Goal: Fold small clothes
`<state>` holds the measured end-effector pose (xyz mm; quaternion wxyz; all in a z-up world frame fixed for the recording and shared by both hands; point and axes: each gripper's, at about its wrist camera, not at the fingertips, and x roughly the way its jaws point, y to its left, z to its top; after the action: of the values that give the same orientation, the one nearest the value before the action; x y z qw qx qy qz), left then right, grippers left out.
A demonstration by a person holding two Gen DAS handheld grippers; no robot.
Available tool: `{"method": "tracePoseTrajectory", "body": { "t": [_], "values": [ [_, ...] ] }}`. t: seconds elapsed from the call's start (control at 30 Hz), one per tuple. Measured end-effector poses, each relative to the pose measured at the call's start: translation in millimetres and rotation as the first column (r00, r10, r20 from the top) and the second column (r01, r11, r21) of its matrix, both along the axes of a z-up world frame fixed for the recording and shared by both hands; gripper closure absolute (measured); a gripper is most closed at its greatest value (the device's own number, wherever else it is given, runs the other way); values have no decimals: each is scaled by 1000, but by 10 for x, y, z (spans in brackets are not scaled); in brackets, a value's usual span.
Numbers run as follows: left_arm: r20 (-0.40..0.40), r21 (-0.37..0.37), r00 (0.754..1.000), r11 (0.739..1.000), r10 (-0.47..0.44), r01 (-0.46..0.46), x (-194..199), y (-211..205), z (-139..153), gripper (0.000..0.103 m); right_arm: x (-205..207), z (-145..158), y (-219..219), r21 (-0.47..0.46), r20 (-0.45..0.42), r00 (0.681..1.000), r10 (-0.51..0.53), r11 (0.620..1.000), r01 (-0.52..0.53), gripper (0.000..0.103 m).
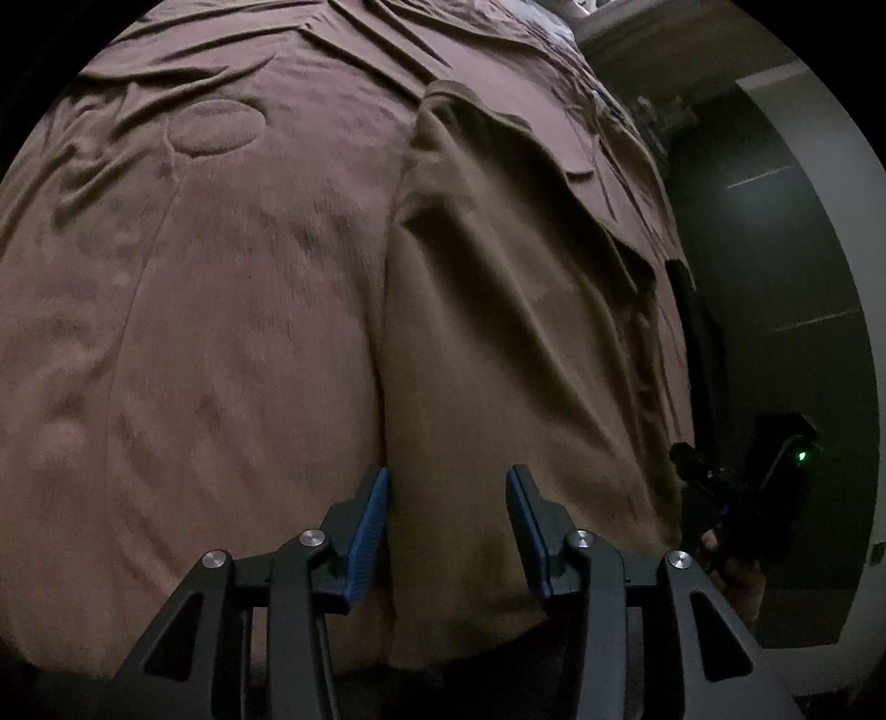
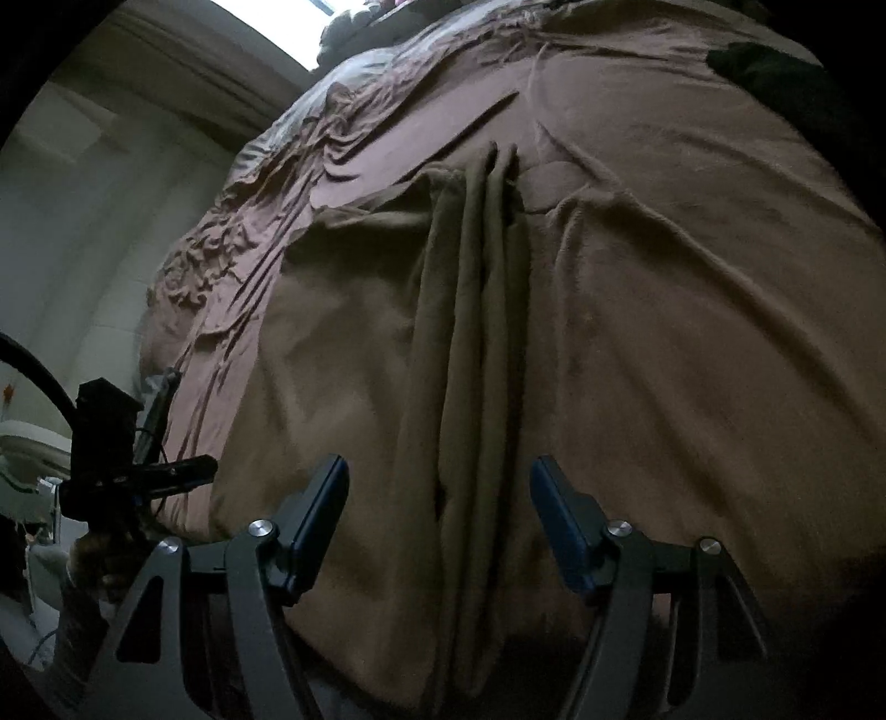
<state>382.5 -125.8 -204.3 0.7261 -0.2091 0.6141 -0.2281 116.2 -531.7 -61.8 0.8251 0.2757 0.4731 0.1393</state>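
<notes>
Dim bedspread carries a soft, limp brown garment ahead of both grippers; left gripper and right gripper gape empty, so pinching its near hem looks best.

Dim room, brown wrinkled bedspread, pale wall, bright window.

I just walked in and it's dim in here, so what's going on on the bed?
A person with a two-finger gripper in each hand is folding an olive-brown garment laid on a bed covered by a reddish-brown bedspread. Both the left gripper and the right gripper stand open above the garment's near edge, gripping nothing. The cloth lies flat with long ridges running down its middle. The right-hand tool shows at the edge of the left view, beside the bed.
</notes>
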Motion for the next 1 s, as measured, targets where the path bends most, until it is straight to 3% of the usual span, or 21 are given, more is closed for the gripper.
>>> {"method": "tracePoseTrajectory", "body": {
  "t": [0.33,0.53,0.7,1.0],
  "values": [
    [0,-44,1000,999,16,-16,398,-26,-141,58,402,-131,-33,44,-13,1000,-7,999,8,37],
    [22,-56,999,998,23,-22,712,-52,-146,58,571,-209,-149,72,-18,999,-27,997,28,54],
    [24,-65,999,998,25,-24,968,-103,-177,64,777,-223,-155,78,-15,1000,-27,997,28,54],
    [67,-90,997,996,30,-24,1409,-166,-141,64,1033,-212,-142,84,-3,1000,-13,996,13,54]
  ]
}}
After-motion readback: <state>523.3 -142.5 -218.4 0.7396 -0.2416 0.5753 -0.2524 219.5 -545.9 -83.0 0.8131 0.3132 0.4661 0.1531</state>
